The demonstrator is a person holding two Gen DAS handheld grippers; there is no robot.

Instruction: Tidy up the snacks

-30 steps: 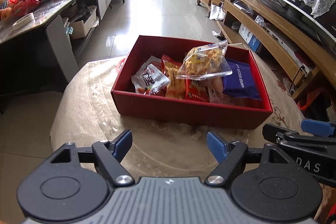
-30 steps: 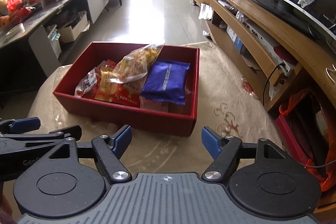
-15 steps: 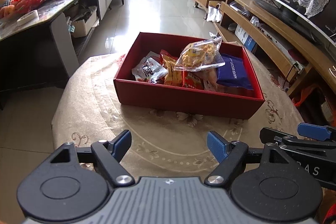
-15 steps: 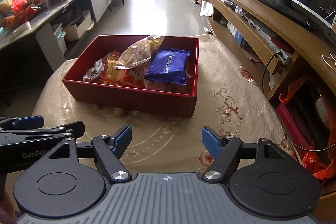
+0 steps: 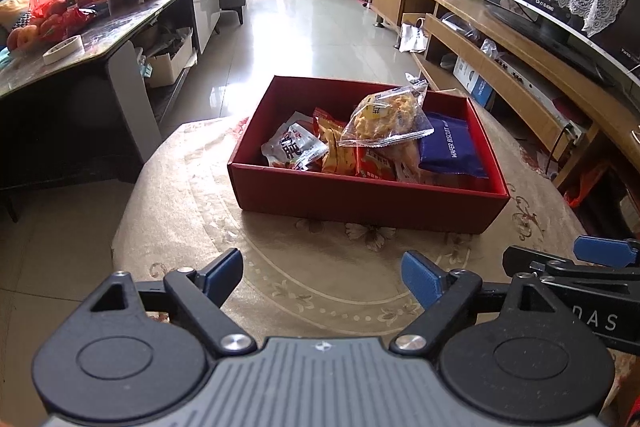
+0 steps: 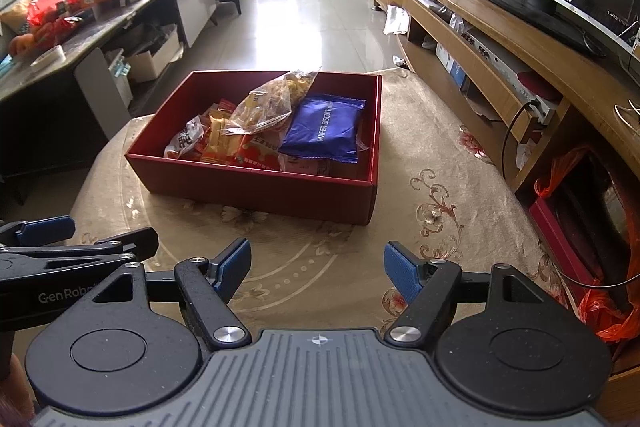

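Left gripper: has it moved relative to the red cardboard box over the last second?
Yes. The left gripper has backed away from the red cardboard box; more patterned tablecloth now shows between them.

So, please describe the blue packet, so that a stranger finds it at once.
On the round table stands a red box of snacks. The blue packet lies at its right end, beside a clear bag of yellow snacks. It alone is dark blue, printed "WAFER BISCUIT".
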